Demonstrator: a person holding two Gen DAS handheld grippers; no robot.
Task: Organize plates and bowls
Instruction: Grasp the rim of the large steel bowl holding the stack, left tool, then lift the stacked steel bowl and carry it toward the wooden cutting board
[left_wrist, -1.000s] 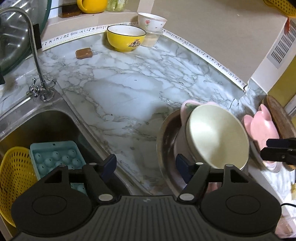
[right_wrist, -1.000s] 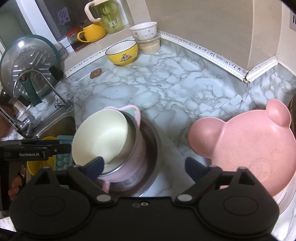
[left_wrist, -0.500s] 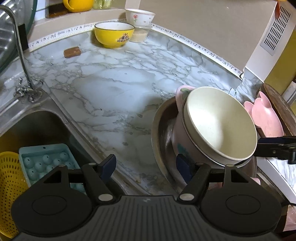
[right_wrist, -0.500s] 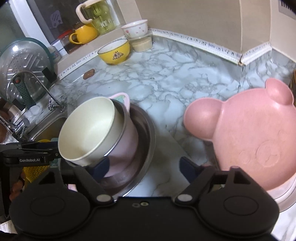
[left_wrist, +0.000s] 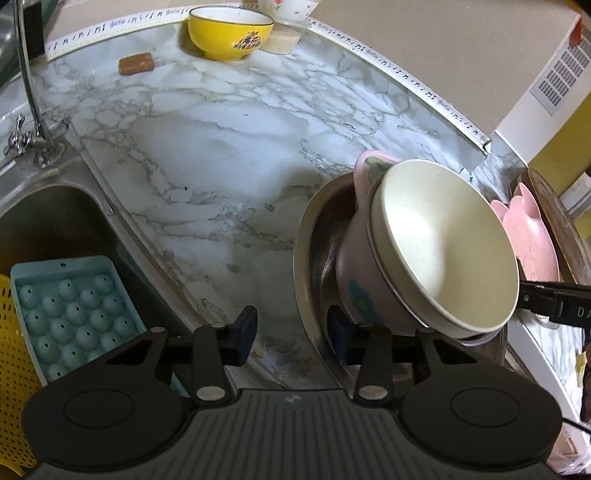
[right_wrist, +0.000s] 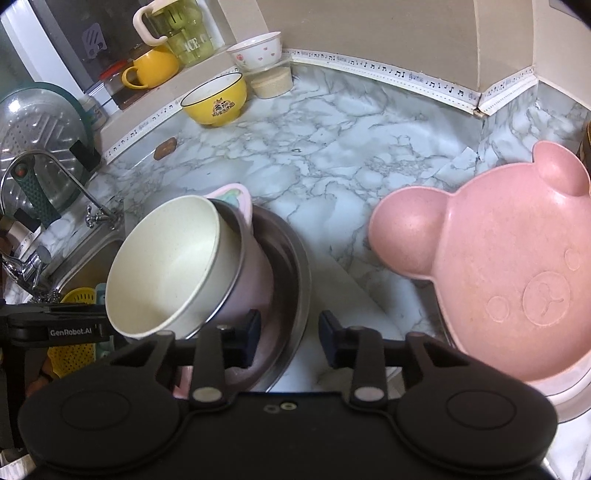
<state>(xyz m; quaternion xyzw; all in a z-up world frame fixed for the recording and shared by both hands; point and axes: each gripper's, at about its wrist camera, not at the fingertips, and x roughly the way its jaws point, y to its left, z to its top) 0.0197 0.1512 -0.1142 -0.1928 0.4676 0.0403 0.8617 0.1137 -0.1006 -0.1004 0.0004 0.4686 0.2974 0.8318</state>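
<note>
Two nested bowls ride tilted inside the steel basin (left_wrist: 306, 236) in the left wrist view: the cream bowl (left_wrist: 443, 251) leans in the pink bowl (left_wrist: 354, 291). The left gripper (left_wrist: 291, 334) has just been closing, its fingers straddling the basin's rim; whether the pads press it I cannot tell. A weak pinch could let the basin drop on a lift.

From the right wrist view, the right gripper (right_wrist: 290, 338) has also been closing, its fingers either side of the opposite rim on the surface (right_wrist: 332, 162). Uneven lifting may tip the cream bowl out, or knock the bear plate (right_wrist: 517, 266) nearby.
</note>
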